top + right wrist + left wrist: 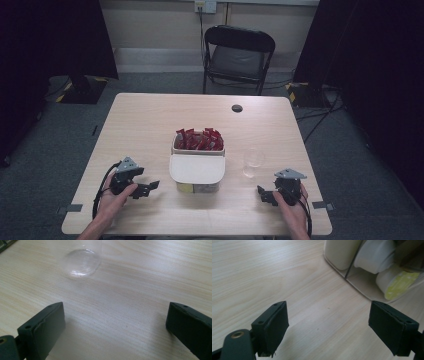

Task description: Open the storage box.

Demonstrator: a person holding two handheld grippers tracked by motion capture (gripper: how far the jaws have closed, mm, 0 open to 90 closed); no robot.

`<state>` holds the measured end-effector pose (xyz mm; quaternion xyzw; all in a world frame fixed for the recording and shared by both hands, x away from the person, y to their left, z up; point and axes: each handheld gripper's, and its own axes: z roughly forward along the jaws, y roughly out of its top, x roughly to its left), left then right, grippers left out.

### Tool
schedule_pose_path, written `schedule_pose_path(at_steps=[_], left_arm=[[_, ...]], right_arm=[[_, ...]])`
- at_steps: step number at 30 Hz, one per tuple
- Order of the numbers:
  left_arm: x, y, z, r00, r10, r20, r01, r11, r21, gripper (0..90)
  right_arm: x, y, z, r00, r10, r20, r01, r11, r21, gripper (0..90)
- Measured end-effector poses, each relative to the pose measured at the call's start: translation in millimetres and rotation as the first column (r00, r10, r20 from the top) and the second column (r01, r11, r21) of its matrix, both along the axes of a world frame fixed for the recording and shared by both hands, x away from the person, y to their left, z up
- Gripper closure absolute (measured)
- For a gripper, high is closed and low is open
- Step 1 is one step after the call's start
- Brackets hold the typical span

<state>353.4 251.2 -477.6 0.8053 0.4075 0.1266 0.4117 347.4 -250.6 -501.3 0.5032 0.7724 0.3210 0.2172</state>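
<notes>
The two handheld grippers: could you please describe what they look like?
Both the left gripper and the right gripper are black, each topped by a grey three-cornered plate and trailing a black cable. Their jaws are flat, rectangular black blocks with small screw holes. The person's forearms show no sleeves.

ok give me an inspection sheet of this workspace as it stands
surface: light wood-grain table, bare apart from the items below; a dark round grommet near its far edge
job's things: cream plastic organiser box at centre, red packets in its far compartment, white cups with a yellow lid in its near part; clear plastic cup upright to its right
clutter: nothing seen
grippers: left tongs open, holding nothing; right tongs open, holding nothing, pointing toward the clear cup
cables: black cable trails from the left tongs; more on the floor at right
surroundings: black folding chair beyond the table, grey carpet, dark curtains
</notes>
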Motion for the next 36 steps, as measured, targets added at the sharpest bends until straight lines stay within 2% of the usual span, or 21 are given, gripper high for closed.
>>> schedule_pose_path(at_steps=[15, 25, 30, 36], left_arm=[[-6.2, -23.3, 11.9, 0.9962, -0.085, 0.019, 0.085, 0.9955, -0.040, 15.8], [-8.1, -35.1, 19.1, 0.9904, -0.137, 0.019, 0.138, 0.9887, -0.059, 15.7], [-7.4, -39.4, 22.4, 0.9884, -0.149, 0.028, 0.151, 0.9859, -0.073, 15.8], [-6.0, -41.5, 23.3, 0.9882, -0.153, 0.012, 0.153, 0.9832, -0.099, 15.8]], right_arm=[[0.0, 0.0, 0.0, 1.0000, 0.000, 0.000, 0.000, 1.000, 0.000, 1.9], [0.0, 0.0, 0.0, 1.0000, 0.000, 0.000, 0.000, 1.000, 0.000, 1.9], [0.0, 0.0, 0.0, 1.0000, 0.000, 0.000, 0.000, 1.000, 0.000, 1.9], [0.0, 0.0, 0.0, 1.0000, 0.000, 0.000, 0.000, 1.000, 0.000, 1.8]])
